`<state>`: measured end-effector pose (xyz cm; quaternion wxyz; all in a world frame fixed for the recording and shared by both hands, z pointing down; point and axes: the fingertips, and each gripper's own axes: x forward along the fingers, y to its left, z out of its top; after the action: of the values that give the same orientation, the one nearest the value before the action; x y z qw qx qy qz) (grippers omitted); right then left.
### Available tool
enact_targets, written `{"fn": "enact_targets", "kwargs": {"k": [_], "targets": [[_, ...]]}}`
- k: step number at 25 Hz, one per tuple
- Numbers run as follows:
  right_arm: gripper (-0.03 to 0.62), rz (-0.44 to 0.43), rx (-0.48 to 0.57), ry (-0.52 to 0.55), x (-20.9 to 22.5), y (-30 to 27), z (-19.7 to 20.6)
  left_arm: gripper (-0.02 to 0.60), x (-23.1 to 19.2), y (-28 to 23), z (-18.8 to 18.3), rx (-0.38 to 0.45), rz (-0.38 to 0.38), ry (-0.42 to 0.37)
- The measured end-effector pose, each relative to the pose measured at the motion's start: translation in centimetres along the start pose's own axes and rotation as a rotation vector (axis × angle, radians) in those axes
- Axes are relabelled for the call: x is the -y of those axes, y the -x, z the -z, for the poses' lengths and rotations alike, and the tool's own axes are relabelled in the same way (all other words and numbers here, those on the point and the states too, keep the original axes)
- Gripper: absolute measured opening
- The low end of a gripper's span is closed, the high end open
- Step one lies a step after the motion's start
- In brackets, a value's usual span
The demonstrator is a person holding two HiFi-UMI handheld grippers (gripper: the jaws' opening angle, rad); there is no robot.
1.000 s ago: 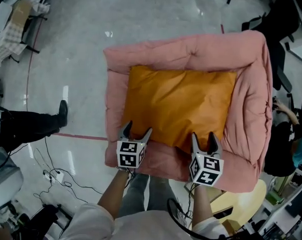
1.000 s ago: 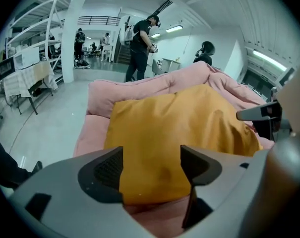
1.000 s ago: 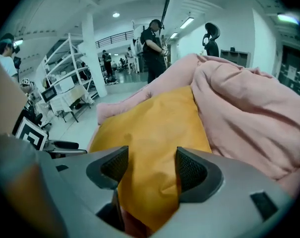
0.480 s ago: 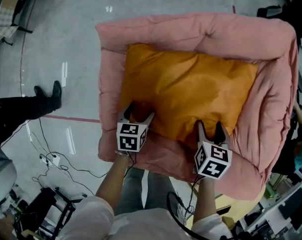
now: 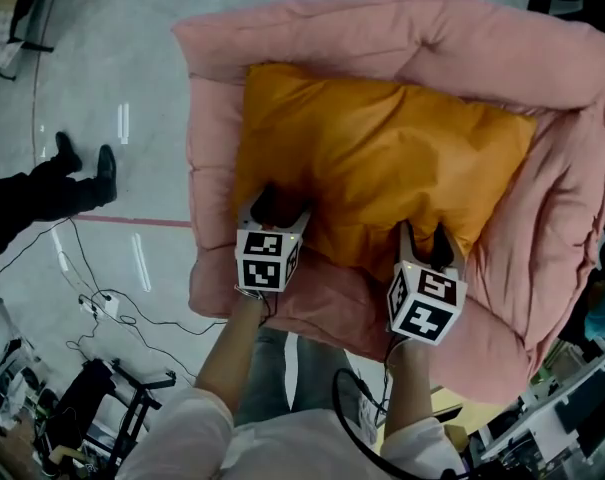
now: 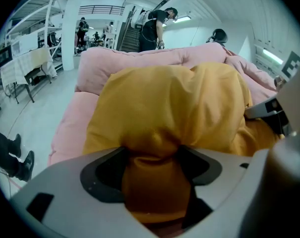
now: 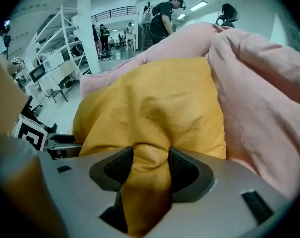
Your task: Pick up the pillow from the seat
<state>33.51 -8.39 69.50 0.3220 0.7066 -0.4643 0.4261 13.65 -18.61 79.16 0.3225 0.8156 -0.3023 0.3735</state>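
An orange pillow [image 5: 382, 158] lies inside a pink padded seat [image 5: 402, 38] with raised sides. My left gripper [image 5: 274, 206] is at the pillow's near left edge, its tips sunk into the fabric. In the left gripper view a bunched fold of the pillow [image 6: 174, 103] fills the gap of the left gripper [image 6: 152, 167], touching both pads. My right gripper [image 5: 427, 240] is at the near right edge. Its jaws have just been closing, and in the right gripper view the right gripper [image 7: 150, 165] pinches a fold of the pillow [image 7: 150, 108].
A person's black-trousered legs and shoes [image 5: 72, 173] stand on the floor at the left. Cables [image 5: 112, 308] and a black stand [image 5: 92, 398] lie at lower left. The seat's thick pink wall [image 7: 269, 98] rises right of my right gripper. People stand far behind.
Both grippers have come down from just above the pillow's near edge onto it, and their tips now sink into the fabric. The view has drawn closer to the seat.
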Motion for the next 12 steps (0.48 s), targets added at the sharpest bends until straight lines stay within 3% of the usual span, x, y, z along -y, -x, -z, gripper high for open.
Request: {"fn": "enact_targets", "kwargs": {"k": [3,6,12], "targets": [[0.206,0.0,0.007,0.019,-0.2,-0.3,0.0,0.298,0.3,0.0,0.0,0.002,-0.008,0.011],[0.14,-0.015,0.013,0.03,-0.7,-0.3,-0.1,0.189,0.6,0.6,-0.1,-0.002,-0.007,0.011],[0.06,-0.096,0.055,-0.004,-1.8,1.2,-0.3,0.023,1.3,2.9,-0.8,0.002,0.023,0.033]]}}
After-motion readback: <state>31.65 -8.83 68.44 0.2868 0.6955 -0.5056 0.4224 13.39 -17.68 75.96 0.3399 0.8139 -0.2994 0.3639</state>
